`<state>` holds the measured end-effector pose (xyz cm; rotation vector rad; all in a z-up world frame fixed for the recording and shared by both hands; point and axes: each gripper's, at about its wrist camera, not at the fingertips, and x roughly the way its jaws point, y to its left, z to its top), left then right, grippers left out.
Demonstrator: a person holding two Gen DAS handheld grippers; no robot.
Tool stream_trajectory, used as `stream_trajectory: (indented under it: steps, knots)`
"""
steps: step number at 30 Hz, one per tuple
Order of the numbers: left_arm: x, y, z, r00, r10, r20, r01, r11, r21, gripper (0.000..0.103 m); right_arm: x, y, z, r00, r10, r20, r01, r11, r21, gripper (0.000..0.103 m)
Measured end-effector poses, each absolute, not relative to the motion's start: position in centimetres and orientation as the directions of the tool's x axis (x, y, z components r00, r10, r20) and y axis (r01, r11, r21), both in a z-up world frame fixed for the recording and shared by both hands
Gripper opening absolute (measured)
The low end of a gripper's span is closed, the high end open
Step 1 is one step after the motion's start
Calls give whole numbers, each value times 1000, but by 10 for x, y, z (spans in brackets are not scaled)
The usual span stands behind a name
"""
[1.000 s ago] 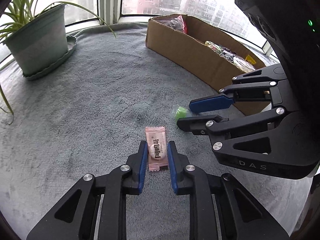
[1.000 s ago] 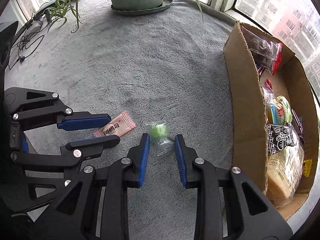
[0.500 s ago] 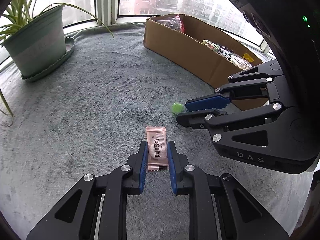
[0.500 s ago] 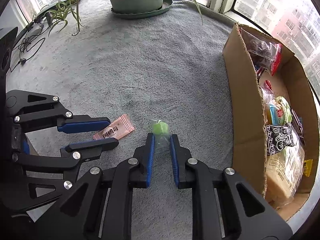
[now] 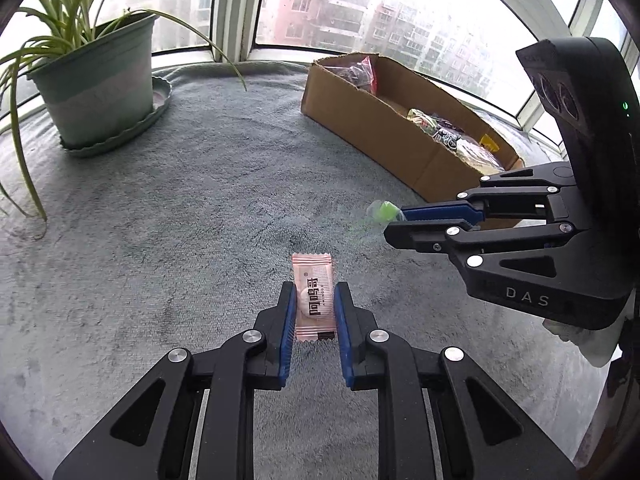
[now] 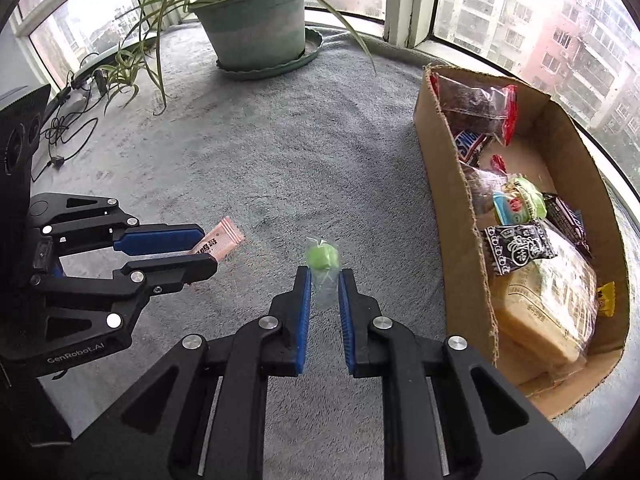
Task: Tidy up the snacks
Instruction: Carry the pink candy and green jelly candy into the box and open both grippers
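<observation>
Left wrist: pink packet (image 5: pixel 313 297) clamped between left tool (image 5: pixel 314 312) pads.

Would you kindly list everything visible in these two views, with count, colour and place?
Pink packet: 1, pink, between the left gripper's fingers.
Green candy: 1, green in clear wrap, between the right gripper's fingers.
Box: 1, brown cardboard, right side, holding several packaged snacks.
Plant pot: 1, green, on a saucer by the window.
Blanket: 1, grey, under everything.
Cables: black, far left.
Left gripper: 1, black with blue pads, shut on the packet.
Right gripper: 1, same colours, shut on the candy.
</observation>
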<state>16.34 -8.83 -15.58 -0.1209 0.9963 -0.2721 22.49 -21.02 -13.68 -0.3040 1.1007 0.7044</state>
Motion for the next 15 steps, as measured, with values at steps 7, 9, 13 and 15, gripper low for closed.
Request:
stream_trajectory:
  steps: [7,9,13,15]
  knots:
    - [167,-93,-132,553,-294,-780,189,955,-227,17,225,-237,-103,346,412,-843,-605,785,135,14]
    - [171,-96,-123,566,-301,-767,202,953,-225,17,228,-246,-94,371,415,-831,-587,798,137,14]
    - [180,-105,-106,592,-313,-743,228,949,-218,17,234,-265,-79,420,404,-813,-550,825,126,14]
    - [186,-111,-98,604,-317,-731,242,947,-210,17,238,-275,-74,439,398,-805,-532,838,124,14]
